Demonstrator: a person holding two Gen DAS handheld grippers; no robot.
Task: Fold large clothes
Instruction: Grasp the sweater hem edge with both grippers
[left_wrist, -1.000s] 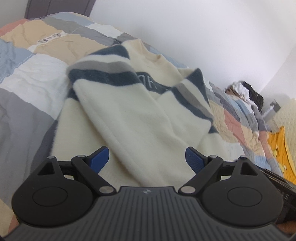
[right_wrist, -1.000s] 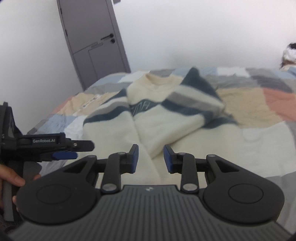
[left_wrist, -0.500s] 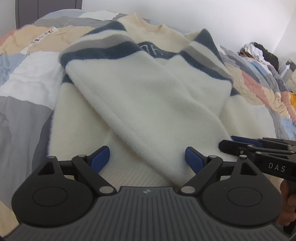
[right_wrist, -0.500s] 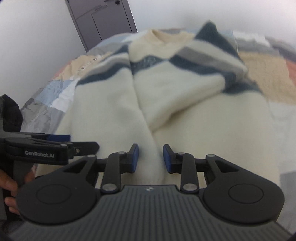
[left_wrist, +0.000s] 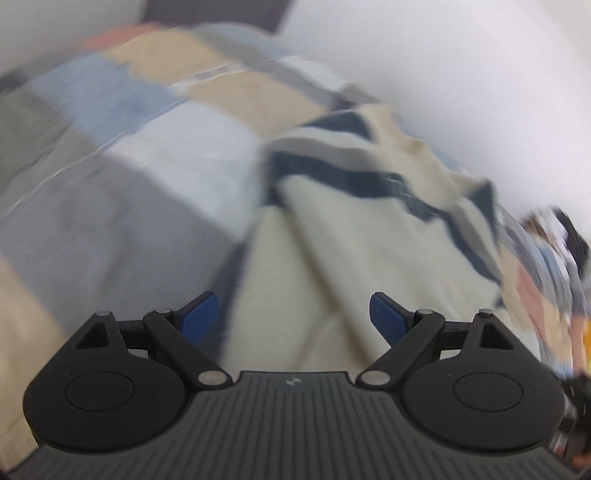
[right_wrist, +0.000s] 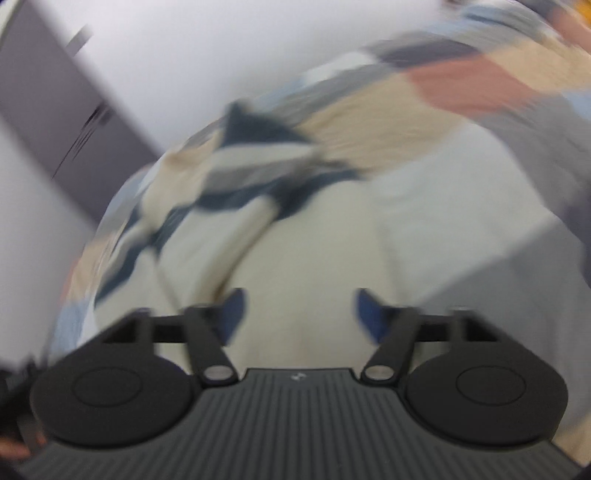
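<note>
Both jaws wide, nothing gripped. Left gripper: blue pads spread far apart over the near part of the sweater, no cloth pinched btwn them. Right gripper: jaws opening rn, cream fabric shows in the gap but pads aren't pressing on it. Both views heavily motion-blurred, so fine detail is unreliable.

Sweater: cream fleece w/ navy + grey stripes, lying on the patchwork bedspread, collar toward the far edge by the wall, hem toward the near edge. Sleeves look already folded in across the body, approx; can't confirm exact layering thru blur.

Handling, my read: thick, soft, floppy, light-ish for its bulk. No stiffness, will sag and drag if lifted at one point. Fuzzy pile = decent friction, low slip risk, not fragile. Folded layers are fat, so need wide jaws to bite.

Grab pts: two hem corners at near edge, one per gripper, pinch all layers, lift together, carry toward collar.
</note>
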